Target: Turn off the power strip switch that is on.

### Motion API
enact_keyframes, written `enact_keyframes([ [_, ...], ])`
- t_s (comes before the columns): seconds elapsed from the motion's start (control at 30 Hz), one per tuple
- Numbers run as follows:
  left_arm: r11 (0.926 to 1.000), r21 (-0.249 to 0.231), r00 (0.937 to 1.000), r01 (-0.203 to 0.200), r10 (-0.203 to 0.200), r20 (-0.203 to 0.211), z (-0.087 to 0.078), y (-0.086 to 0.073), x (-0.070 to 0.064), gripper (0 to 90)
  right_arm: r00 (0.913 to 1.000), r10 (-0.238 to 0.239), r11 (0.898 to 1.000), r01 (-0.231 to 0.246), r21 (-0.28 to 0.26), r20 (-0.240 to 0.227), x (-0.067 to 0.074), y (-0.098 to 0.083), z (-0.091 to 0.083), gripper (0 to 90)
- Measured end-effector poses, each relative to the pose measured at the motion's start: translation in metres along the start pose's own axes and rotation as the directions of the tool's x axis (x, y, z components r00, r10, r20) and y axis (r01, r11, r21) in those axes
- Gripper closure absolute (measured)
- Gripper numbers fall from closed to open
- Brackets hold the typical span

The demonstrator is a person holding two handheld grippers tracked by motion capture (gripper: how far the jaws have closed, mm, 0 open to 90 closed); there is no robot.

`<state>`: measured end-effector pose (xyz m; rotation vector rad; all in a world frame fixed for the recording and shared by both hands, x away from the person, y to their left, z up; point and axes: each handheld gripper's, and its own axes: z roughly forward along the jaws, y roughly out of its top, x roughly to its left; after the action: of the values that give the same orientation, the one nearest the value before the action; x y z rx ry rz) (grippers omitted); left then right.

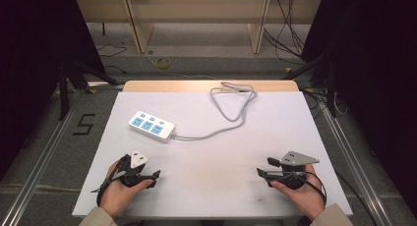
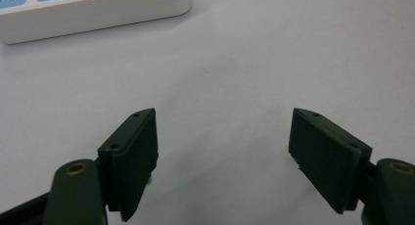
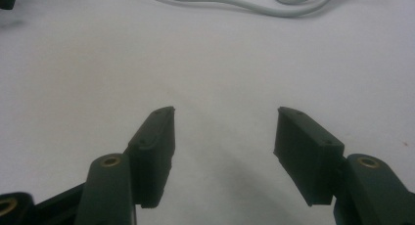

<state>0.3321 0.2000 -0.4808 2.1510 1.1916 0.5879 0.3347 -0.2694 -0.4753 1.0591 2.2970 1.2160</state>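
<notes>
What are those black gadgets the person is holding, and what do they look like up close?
They are hand-held grippers. The left gripper and right gripper are black, each topped by a grey three-cornered plate with a thin black cable trailing back past the wrist. Up close, each has two flat, rectangular black jaws on arms with brass-coloured rivets. The person's sleeves are beige.

- white table [image 1: 206, 186], its top bare near the front edge
- wooden furniture legs [image 1: 140, 32] standing on the floor beyond the table
- black cables [image 1: 287, 34] trailing across the floor at the back right
- black "5" mark [image 1: 84, 124] on the floor to the left
</notes>
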Motion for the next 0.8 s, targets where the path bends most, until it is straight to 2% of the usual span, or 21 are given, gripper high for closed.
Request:
enact_keyframes([
  [0.1,1.0000,0.004,1.0000,0.002,-0.002,-0.010,0.000,0.000,-0.002,32.2,1.0000,-0.002,1.000,0.002,0.001,0.002,0.000,0.000,0.000,41.1],
  [0.17,1.0000,0.002,0.9996,0.000,0.000,-0.028,-0.001,0.001,-0.002,39.1,1.0000,-0.003,1.000,0.003,0.000,0.003,0.001,0.000,0.000,41.1],
  [0.27,0.9999,-0.003,0.9986,0.016,-0.016,-0.050,-0.004,0.002,0.000,62.1,1.0000,-0.002,1.000,0.002,0.000,0.004,0.001,0.000,0.000,41.1],
  [0.3,0.9999,0.006,0.9987,0.015,-0.015,-0.049,-0.007,0.003,0.002,70.5,1.0000,-0.002,1.000,0.002,0.000,0.006,0.001,0.000,0.000,41.1],
  [0.4,0.9990,0.045,0.9985,0.001,0.001,-0.055,-0.008,0.003,0.003,86.6,1.0000,-0.004,1.000,0.004,-0.001,0.007,0.000,0.000,0.000,41.1],
  [0.43,0.9984,0.057,0.9987,0.006,-0.003,-0.051,-0.008,0.003,0.003,89.2,1.0000,-0.004,1.000,0.004,-0.001,0.007,0.000,0.000,0.000,41.1],
  [0.53,0.9965,0.084,0.9984,0.009,-0.004,-0.057,-0.010,0.004,0.004,89.4,1.0000,-0.005,1.000,0.005,-0.003,0.008,0.000,0.000,0.000,41.1],
  [0.8,0.9951,0.089,0.9982,0.043,-0.039,-0.047,-0.012,0.008,0.002,89.6,0.9999,-0.009,1.000,0.009,-0.005,0.009,0.001,0.001,0.000,41.1],
])
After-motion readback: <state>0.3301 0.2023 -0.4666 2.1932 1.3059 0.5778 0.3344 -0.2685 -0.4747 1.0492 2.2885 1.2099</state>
